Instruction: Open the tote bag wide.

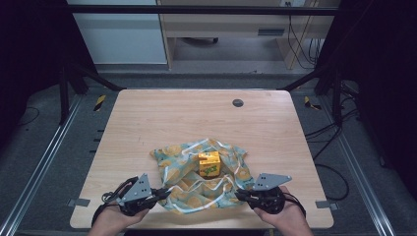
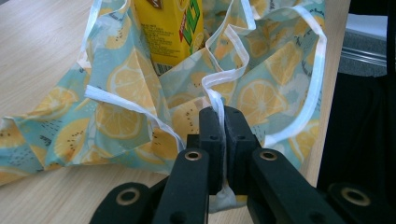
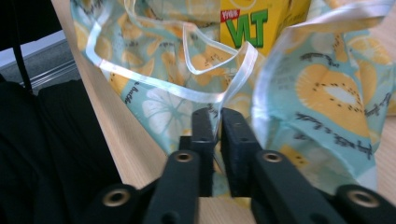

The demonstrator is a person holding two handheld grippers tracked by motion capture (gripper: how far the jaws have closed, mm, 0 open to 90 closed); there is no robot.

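Cloth wrapping, mid-grip: a thin blue square cloth printed with yellow lemon slices and edged in white lies crumpled near the front edge of the light wooden tabletop, roughly midway between its front corners. A small yellow drink carton with green lettering stands upright at the cloth's centre, so that the corners can be drawn up around it. You hold the left gripper low at the cloth's front-left part; in the left gripper view its black jaws are pressed together on a fold of the white hem, which rises between the pads. You hold the right gripper at the front-right part, mirroring the left; its jaws stand narrow around a hem fold, with a slight gap showing, so the grip there looks looser. Both of your hands rest close to the tabletop's front edge, grippers nearly level and angled inward toward the carton. Judged from this, the two pinched hems are ready to be lifted over the carton.
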